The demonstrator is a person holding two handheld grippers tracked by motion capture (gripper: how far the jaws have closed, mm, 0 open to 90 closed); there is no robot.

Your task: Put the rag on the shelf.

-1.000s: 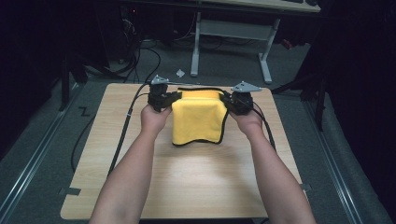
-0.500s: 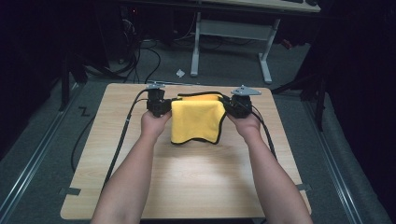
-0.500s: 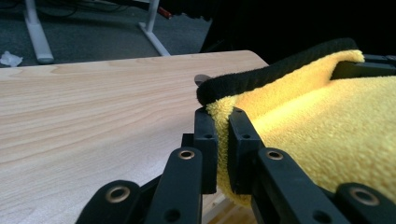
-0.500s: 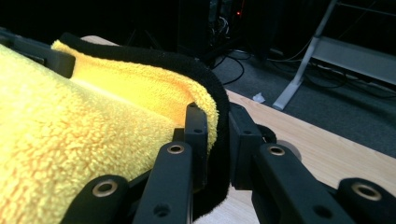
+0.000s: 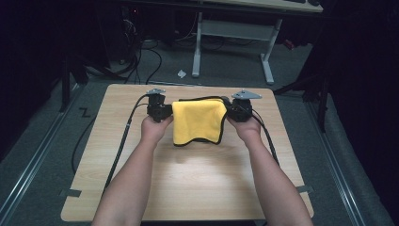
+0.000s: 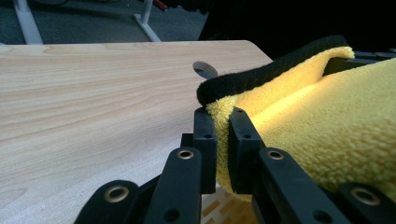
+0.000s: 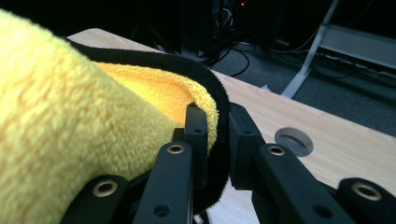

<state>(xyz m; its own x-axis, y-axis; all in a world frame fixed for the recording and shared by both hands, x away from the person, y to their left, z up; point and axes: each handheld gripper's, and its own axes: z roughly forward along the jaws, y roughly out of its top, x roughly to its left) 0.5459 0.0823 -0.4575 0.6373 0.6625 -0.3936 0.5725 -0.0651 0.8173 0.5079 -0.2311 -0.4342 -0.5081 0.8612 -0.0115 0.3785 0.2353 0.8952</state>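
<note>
At the left, the left gripper (image 5: 165,112) sits in the person's left hand (image 5: 154,128), its black jaws pinching the left top corner of the yellow cloth (image 5: 197,121). In the left gripper view the two flat jaw plates press a fold of fluffy yellow pile between them, with the cloth's thick black edging (image 6: 261,77) curling just above.

The cloth hangs between the two grippers over the far middle of the wooden table (image 5: 188,183). It is soft, nappy microfibre, roughly rectangular, doubled over at the top and trimmed in black all round its rim.

The table is pale wood-grain laminate with rounded corners and a round cable hole (image 7: 293,141) near its far right part.

At the right, the right gripper (image 5: 230,111), held in the right hand (image 5: 248,129), is clamped on the cloth's right top corner, black edging caught between its jaws.
</note>
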